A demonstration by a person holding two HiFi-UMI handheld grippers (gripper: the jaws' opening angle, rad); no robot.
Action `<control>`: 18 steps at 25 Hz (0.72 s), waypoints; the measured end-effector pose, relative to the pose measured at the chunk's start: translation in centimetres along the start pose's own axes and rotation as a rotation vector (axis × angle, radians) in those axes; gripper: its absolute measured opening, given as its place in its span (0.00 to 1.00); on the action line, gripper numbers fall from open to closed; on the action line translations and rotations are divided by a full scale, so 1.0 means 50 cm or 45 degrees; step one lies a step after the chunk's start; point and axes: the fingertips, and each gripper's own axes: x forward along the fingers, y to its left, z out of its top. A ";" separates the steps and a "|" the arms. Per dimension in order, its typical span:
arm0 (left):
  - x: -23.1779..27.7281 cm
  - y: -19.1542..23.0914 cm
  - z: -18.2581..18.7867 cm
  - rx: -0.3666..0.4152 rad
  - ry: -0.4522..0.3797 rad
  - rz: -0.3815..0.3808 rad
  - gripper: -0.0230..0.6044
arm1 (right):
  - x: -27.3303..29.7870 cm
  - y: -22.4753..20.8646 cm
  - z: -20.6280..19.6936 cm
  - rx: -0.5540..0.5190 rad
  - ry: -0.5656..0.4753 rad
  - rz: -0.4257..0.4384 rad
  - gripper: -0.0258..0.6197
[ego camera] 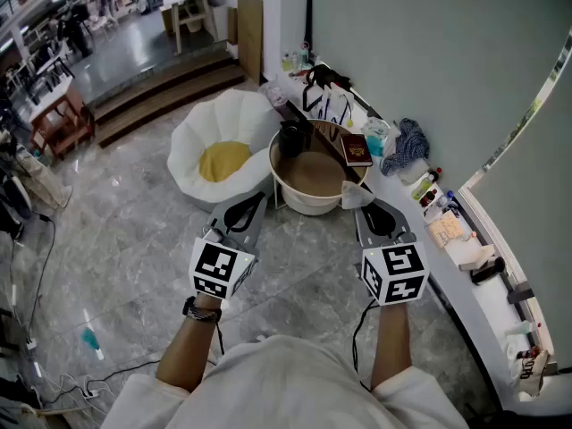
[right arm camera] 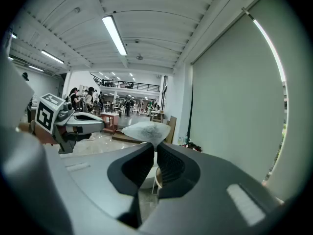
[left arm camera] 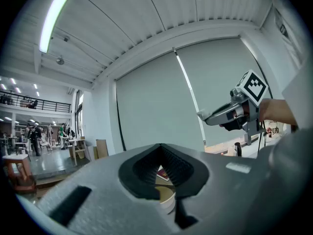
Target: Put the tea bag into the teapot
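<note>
Step in hand: carrying the tea bag to the teapot.

The right hand-held gripper [right arm camera: 153, 148] has its jaws pressed together on the tea bag [right arm camera: 145, 130], which stands out beyond their tips, in the air at the near right edge of the round table [ego camera: 308, 175].

The left hand-held gripper [left arm camera: 161, 150] has its jaws together with nothing between them. It hangs at the table's near left edge.

The dark vessel at the table's far left, taken to be the teapot [ego camera: 293, 137], stands left of a red book [ego camera: 357, 150]. Whether its lid is on cannot be made out.

Next move, as judged: the bag must travel far and left to above the pot's mouth, with the lid cleared first if fitted.
</note>
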 end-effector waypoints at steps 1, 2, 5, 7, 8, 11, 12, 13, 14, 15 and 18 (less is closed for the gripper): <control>0.004 -0.003 0.000 -0.001 0.000 0.000 0.03 | 0.000 -0.005 -0.002 0.001 0.001 0.001 0.08; 0.007 -0.007 0.001 -0.002 0.000 -0.001 0.03 | -0.001 -0.009 -0.003 0.003 0.000 0.001 0.08; 0.016 -0.016 -0.002 -0.009 0.001 -0.001 0.03 | -0.005 -0.021 0.000 0.007 -0.028 -0.002 0.08; 0.017 -0.022 -0.006 -0.021 0.005 0.004 0.03 | -0.008 -0.026 0.001 0.007 -0.045 0.008 0.08; 0.018 -0.024 -0.008 -0.025 0.008 0.007 0.03 | -0.008 -0.030 0.000 0.007 -0.047 0.013 0.08; 0.033 -0.027 -0.011 -0.029 0.018 0.011 0.03 | 0.002 -0.050 -0.003 0.026 -0.043 0.018 0.08; 0.039 -0.028 -0.013 -0.028 0.023 0.010 0.03 | 0.007 -0.056 -0.004 0.038 -0.042 0.021 0.08; 0.046 -0.028 -0.015 -0.027 0.027 0.008 0.03 | 0.012 -0.062 -0.006 0.046 -0.041 0.023 0.08; 0.053 -0.026 -0.017 -0.026 0.027 0.008 0.03 | 0.019 -0.068 -0.009 0.049 -0.040 0.023 0.08; 0.061 -0.020 -0.019 -0.026 0.025 0.010 0.03 | 0.029 -0.074 -0.010 0.050 -0.040 0.021 0.08; 0.086 0.010 -0.033 -0.035 0.025 0.018 0.03 | 0.066 -0.087 -0.015 0.066 -0.041 0.017 0.08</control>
